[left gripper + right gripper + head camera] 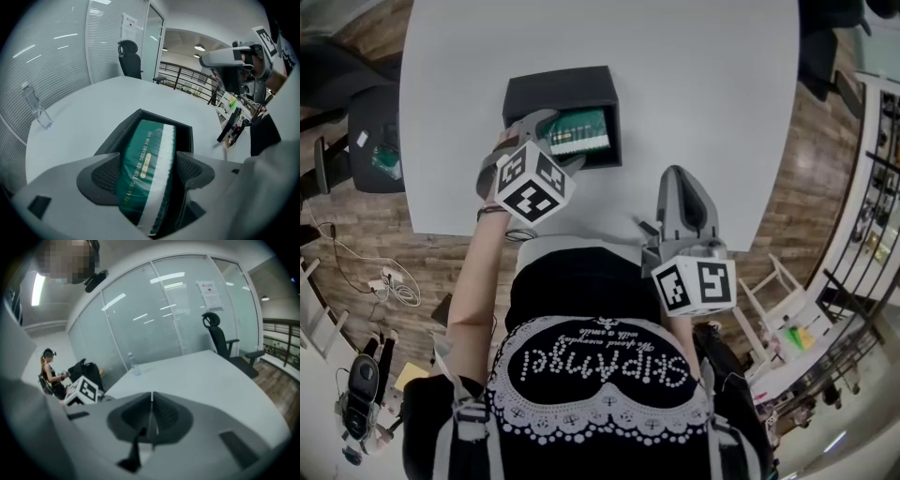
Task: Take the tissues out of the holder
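Note:
A black box holder stands on the white table, with a green tissue pack showing in its open front. My left gripper reaches into that opening. In the left gripper view its jaws are shut on the green and white tissue pack, which sticks out of the holder towards the camera. My right gripper rests over the table's near edge, to the right of the holder. Its jaws are shut with nothing between them.
A clear plastic bottle stands far off on the table. Office chairs sit around the table, one at its left side. A glass wall and a railing lie beyond. The person's torso is close to the table's near edge.

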`<control>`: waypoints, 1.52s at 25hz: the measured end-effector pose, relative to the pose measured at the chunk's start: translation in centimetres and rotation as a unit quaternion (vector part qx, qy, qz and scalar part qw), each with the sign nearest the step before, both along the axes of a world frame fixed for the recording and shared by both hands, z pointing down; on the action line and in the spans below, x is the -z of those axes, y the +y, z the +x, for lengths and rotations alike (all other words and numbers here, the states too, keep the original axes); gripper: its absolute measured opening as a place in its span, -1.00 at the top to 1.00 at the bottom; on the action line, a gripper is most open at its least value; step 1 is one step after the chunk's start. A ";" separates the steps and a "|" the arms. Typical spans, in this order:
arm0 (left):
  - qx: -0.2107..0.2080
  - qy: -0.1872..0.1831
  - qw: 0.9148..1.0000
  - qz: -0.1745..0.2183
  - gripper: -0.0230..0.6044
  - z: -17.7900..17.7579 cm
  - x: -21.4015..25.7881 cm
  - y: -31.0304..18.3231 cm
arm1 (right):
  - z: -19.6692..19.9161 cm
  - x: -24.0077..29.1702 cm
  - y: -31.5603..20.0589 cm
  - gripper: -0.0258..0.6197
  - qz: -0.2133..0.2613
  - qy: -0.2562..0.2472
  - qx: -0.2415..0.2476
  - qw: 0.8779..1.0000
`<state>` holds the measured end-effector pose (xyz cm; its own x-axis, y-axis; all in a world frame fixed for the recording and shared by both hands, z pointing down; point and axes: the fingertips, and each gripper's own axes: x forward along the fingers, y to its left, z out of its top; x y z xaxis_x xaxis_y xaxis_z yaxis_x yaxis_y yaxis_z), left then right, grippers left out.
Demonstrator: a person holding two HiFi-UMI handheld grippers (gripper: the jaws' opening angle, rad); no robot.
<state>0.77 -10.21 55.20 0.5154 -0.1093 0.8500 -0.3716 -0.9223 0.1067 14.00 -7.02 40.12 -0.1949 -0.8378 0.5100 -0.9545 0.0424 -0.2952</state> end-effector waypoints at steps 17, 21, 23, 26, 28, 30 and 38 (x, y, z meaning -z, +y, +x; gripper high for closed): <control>-0.014 -0.022 0.999 0.032 -0.19 0.2 -0.4 -0.3 | -0.4 0.4 -0.2 0.81 0.004 0.001 0.005 1.000; -0.014 -0.021 0.999 0.036 -0.19 0.3 -0.3 -0.3 | -0.2 0.4 -0.1 0.81 0.003 0.002 0.005 1.000; -0.014 -0.024 0.999 0.036 -0.19 0.3 -0.3 -0.4 | -0.2 0.4 -0.1 0.81 0.003 0.002 0.005 1.000; -0.014 -0.023 0.999 0.039 -0.18 0.3 -0.3 -0.4 | -0.3 0.4 -0.1 0.81 0.003 0.004 0.004 1.000; -0.014 -0.022 0.999 0.042 -0.18 0.3 -0.3 -0.5 | -0.2 0.4 -0.2 0.81 0.003 0.004 0.004 1.000; -0.015 -0.022 0.999 0.044 -0.17 0.3 -0.3 -0.5 | -0.1 0.5 -0.2 0.81 0.004 0.005 0.004 1.000; -0.015 -0.026 0.999 0.037 -0.14 0.4 -0.1 -0.4 | 0.1 0.8 -0.2 0.81 0.008 0.006 0.003 1.000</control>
<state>1.14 -10.60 55.26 0.4742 -0.1571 0.8663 -0.3467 -0.9378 0.0197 14.12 -7.17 39.29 -0.1938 -0.8451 0.4982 -0.9578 0.0531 -0.2824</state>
